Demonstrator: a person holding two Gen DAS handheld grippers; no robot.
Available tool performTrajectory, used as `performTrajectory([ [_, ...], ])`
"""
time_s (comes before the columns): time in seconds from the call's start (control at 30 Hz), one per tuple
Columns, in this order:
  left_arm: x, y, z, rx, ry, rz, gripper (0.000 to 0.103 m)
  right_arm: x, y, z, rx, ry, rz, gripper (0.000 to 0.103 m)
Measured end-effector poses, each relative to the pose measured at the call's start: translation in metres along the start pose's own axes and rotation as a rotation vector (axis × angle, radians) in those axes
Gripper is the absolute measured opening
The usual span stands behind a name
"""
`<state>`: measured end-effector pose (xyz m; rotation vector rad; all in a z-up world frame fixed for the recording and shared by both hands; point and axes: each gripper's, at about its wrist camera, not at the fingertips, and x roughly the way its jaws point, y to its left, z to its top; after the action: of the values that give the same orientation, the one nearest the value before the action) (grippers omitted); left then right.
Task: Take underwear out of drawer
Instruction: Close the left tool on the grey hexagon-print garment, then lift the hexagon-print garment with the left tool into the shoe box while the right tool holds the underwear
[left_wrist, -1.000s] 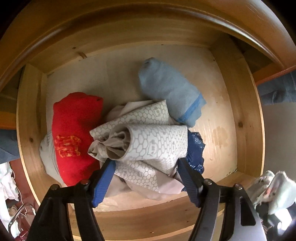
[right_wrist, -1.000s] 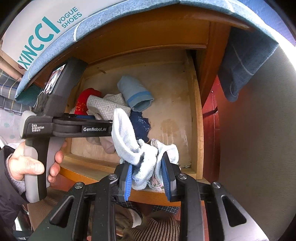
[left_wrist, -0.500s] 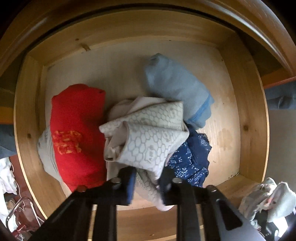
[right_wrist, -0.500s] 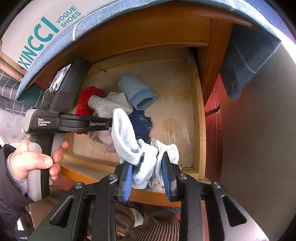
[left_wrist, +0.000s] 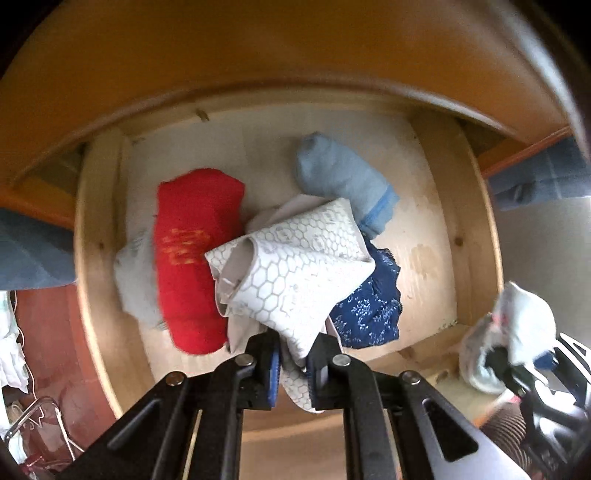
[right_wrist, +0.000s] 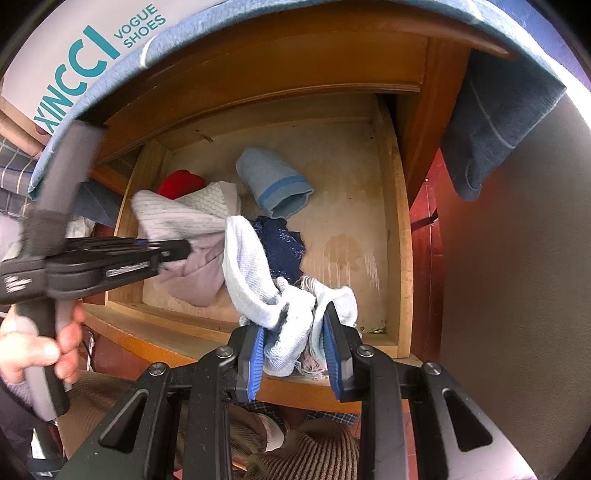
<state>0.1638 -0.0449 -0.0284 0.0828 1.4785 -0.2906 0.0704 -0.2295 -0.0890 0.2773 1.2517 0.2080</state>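
Note:
My left gripper (left_wrist: 293, 363) is shut on the white honeycomb-print underwear (left_wrist: 295, 266), which hangs lifted above the open wooden drawer (left_wrist: 98, 229). In the right wrist view the same garment (right_wrist: 184, 221) dangles from the left gripper (right_wrist: 184, 251) at the drawer's left. Still lying in the drawer are a red piece (left_wrist: 192, 251), a light blue roll (left_wrist: 343, 177) and a dark blue patterned piece (left_wrist: 369, 302). My right gripper (right_wrist: 295, 345) is shut on a white knitted garment (right_wrist: 266, 288) over the drawer's front edge.
A grey-white cloth (left_wrist: 135, 284) lies under the red piece. A blue towel (right_wrist: 491, 122) drapes over the cabinet top at right. A shoe box (right_wrist: 74, 48) sits on top. A hand (right_wrist: 40, 350) holds the left gripper's handle. A person's ribbed trousers (right_wrist: 317, 454) are below.
The left gripper closed on the honeycomb-print underwear and rose, pulling it up from the pile; the dark blue piece became more exposed. The right gripper stayed still with its white garment.

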Motion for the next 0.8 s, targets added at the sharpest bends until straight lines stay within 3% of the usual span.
performTrajectory([
  [0.2, -0.038, 0.012, -0.023, 0.012, -0.053, -0.008, 0.011, 0.001, 0.000, 0.000, 0.001, 0.002, -0.003, 0.026],
  [0.47, -0.067, -0.005, -0.040, 0.028, -0.126, -0.017, 0.010, 0.002, 0.001, 0.000, -0.004, 0.001, -0.010, 0.026],
  [0.8, -0.127, -0.004, -0.057, 0.019, -0.209, -0.084, 0.010, 0.003, 0.001, 0.000, -0.007, 0.001, -0.015, 0.026],
])
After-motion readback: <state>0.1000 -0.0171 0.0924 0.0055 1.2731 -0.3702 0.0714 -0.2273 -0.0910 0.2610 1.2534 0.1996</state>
